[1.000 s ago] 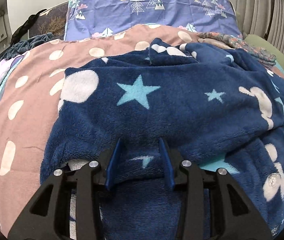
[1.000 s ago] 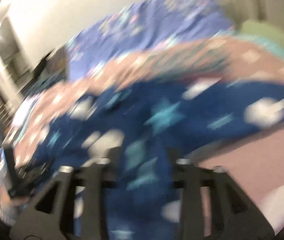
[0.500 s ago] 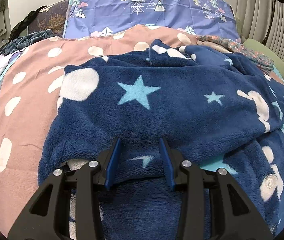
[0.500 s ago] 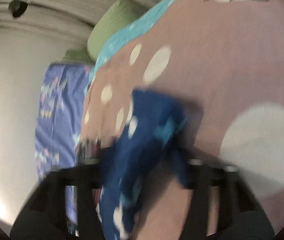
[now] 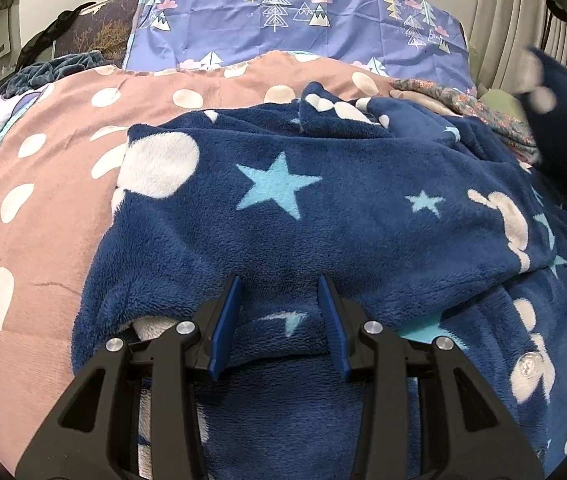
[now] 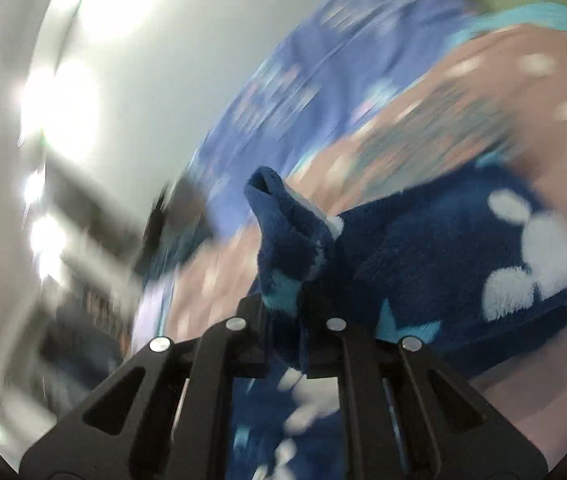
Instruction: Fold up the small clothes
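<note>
Fleece garment [image 6: 423, 256] in right gripper [image 6: 287, 312]

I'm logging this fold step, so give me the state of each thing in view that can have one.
left gripper: open, fingers astride a ridge of fleece, not pinching it.
right gripper: shut on a bunched part of the fleece, lifted off the bed.
navy star fleece garment: rumpled, partly folded over itself, one part raised at right.
pink dotted bedspread: spread flat under the garment.
</note>
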{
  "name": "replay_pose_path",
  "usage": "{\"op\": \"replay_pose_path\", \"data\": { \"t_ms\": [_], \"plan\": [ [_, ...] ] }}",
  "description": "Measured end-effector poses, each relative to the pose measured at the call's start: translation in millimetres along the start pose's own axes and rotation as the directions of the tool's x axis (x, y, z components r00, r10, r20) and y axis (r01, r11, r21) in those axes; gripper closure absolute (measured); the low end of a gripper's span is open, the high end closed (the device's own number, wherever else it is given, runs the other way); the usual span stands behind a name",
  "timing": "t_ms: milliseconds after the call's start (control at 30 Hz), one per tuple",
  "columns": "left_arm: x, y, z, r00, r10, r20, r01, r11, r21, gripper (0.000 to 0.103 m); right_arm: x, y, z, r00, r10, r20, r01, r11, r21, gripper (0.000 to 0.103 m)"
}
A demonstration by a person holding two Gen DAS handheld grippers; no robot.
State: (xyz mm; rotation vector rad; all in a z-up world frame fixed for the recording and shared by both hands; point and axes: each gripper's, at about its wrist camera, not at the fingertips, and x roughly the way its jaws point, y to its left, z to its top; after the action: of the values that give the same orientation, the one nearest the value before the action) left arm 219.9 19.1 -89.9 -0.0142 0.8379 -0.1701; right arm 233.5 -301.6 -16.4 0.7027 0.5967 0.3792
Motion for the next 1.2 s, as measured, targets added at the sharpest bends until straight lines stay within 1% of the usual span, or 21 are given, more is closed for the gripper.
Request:
{"op": "replay_pose_path", "data": {
  "t_ms": [67,100,167,300,367,400,433,467,533,567,600,667,767,833,867,933,967,1000,1033,1100,1200],
  "plan": [
    [-1,1,0,1.0,-0.011,0.002,0.011,1.0,-0.008,0.061,32,14,-32,0.994,-0.009,-0.111,0.004,0.999,-0.05,0.094],
    [-1,2,0,1.0,-0.013,0.002,0.013,1.0,-0.01,0.061,53,14,-51,0.984,-0.041,-0.173,0.028,0.997,-0.072,0.094],
    [-1,1,0,1.0,-0.014,0.002,0.014,1.0,-0.01,0.061,72,8,-69,0.972,-0.085,-0.22,0.07,0.995,-0.073,0.094],
    [-5,1,2,1.0,-0.03,0.008,0.03,0.999,-0.016,0.059,78,-5,-88,0.973,-0.096,-0.212,0.08,0.993,-0.082,0.093],
    [-12,-1,6,0.993,-0.116,0.021,0.117,0.991,-0.058,0.053,72,-2,-97,0.977,-0.087,-0.197,0.067,0.992,-0.106,0.093],
    [-16,-2,8,0.98,-0.194,0.031,0.196,0.976,-0.093,0.051,72,-2,-98,0.978,-0.086,-0.192,0.064,0.991,-0.115,0.093],
    [-19,-7,13,0.95,-0.31,0.039,0.312,0.939,-0.143,0.05,67,-2,-101,0.978,-0.092,-0.186,0.069,0.989,-0.127,0.093],
    [-19,-13,17,0.922,-0.386,0.04,0.387,0.906,-0.171,0.044,68,0,-104,0.977,-0.101,-0.185,0.075,0.988,-0.138,0.093],
    [-14,-34,25,0.869,-0.495,0.016,0.489,0.851,-0.191,0.035,69,7,-110,0.978,-0.108,-0.181,0.081,0.985,-0.153,0.092],
    [-10,-46,30,0.853,-0.521,-0.004,0.511,0.839,-0.188,0.028,67,7,-112,0.978,-0.108,-0.178,0.08,0.984,-0.157,0.092],
    [-6,-55,34,0.847,-0.531,-0.02,0.519,0.834,-0.186,0.021,67,7,-112,0.978,-0.108,-0.176,0.08,0.984,-0.16,0.091],
    [9,-73,43,0.843,-0.535,-0.065,0.514,0.834,-0.202,0.016,68,7,-114,0.979,-0.11,-0.172,0.081,0.983,-0.167,0.091],
    [38,-83,54,0.835,-0.537,-0.123,0.485,0.823,-0.296,0.015,69,10,-115,0.979,-0.106,-0.172,0.074,0.98,-0.184,0.084],
    [47,-84,62,0.839,-0.529,-0.125,0.471,0.823,-0.319,0.014,70,14,-116,0.98,-0.1,-0.174,0.063,0.977,-0.203,0.076],
    [48,-85,63,0.845,-0.52,-0.126,0.464,0.829,-0.312,0.017,70,17,-116,0.98,-0.098,-0.172,0.06,0.975,-0.214,0.074],
    [45,-89,69,0.869,-0.48,-0.12,0.438,0.86,-0.261,0.056,65,23,-117,0.983,-0.095,-0.159,0.055,0.969,-0.242,0.068],
    [44,-89,73,0.869,-0.479,-0.125,0.442,0.864,-0.243,0.093,61,25,-116,0.984,-0.09,-0.151,0.049,0.966,-0.254,0.067],
    [41,-86,76,0.856,-0.503,-0.123,0.464,0.85,-0.248,0.094,55,27,-115,0.987,-0.082,-0.141,0.043,0.964,-0.263,0.062],
    [32,-83,84,0.854,-0.511,-0.094,0.479,0.844,-0.241,0.094,47,26,-113,0.99,-0.069,-0.122,0.035,0.964,-0.263,0.059],
    [6,-80,99,0.858,-0.513,-0.024,0.5,0.846,-0.187,0.094,33,19,-108,0.995,-0.047,-0.086,0.026,0.971,-0.236,0.059],
    [-29,-79,118,0.848,-0.527,0.057,0.53,0.838,-0.129,0.094,22,-2,-102,0.996,-0.074,-0.047,0.066,0.986,-0.155,0.057]
  ]
}}
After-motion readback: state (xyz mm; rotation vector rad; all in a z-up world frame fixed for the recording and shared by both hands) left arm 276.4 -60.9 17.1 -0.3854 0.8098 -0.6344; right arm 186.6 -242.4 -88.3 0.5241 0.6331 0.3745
